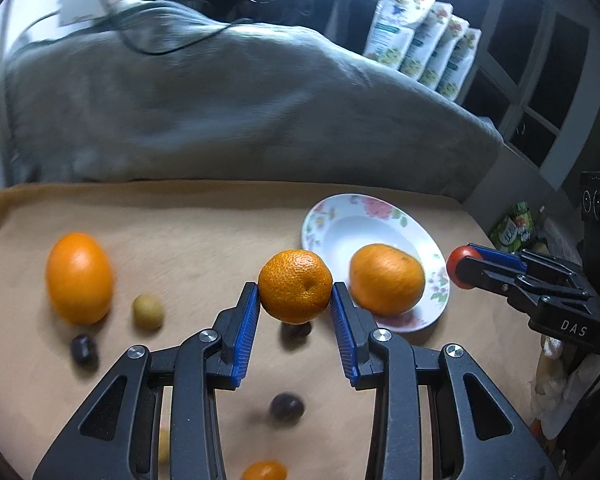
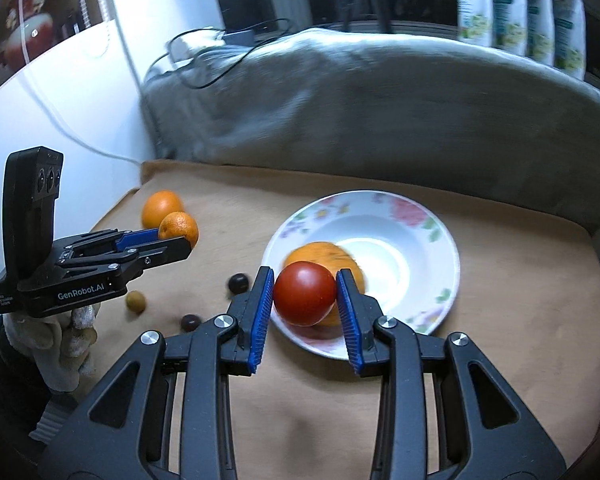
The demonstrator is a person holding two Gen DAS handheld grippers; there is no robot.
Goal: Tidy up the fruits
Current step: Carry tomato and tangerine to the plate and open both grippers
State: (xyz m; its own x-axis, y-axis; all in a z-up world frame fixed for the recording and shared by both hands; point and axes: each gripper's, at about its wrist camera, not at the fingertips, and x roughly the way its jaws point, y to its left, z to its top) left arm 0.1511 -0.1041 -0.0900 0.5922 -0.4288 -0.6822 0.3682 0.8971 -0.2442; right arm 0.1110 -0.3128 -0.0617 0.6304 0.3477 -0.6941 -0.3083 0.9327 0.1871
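Note:
My left gripper [image 1: 296,292] is shut on a mandarin [image 1: 295,286] and holds it above the tan cloth, left of the floral plate [image 1: 324,216]. An orange [image 1: 386,278] lies in the plate. My right gripper [image 2: 305,294] is shut on a red tomato [image 2: 305,293] and holds it over the plate's near rim [image 2: 448,240], in front of the orange [image 2: 320,250]. The right gripper also shows in the left wrist view [image 1: 466,266], and the left gripper with its mandarin shows in the right wrist view [image 2: 178,234].
On the cloth lie a large orange [image 1: 79,278], a small yellow-green fruit [image 1: 148,311], dark grapes [image 1: 84,349] [image 1: 287,408] and a small orange fruit [image 1: 265,471] at the near edge. A grey blanket [image 1: 220,112] rises behind. Packets [image 1: 420,40] stand at the back right.

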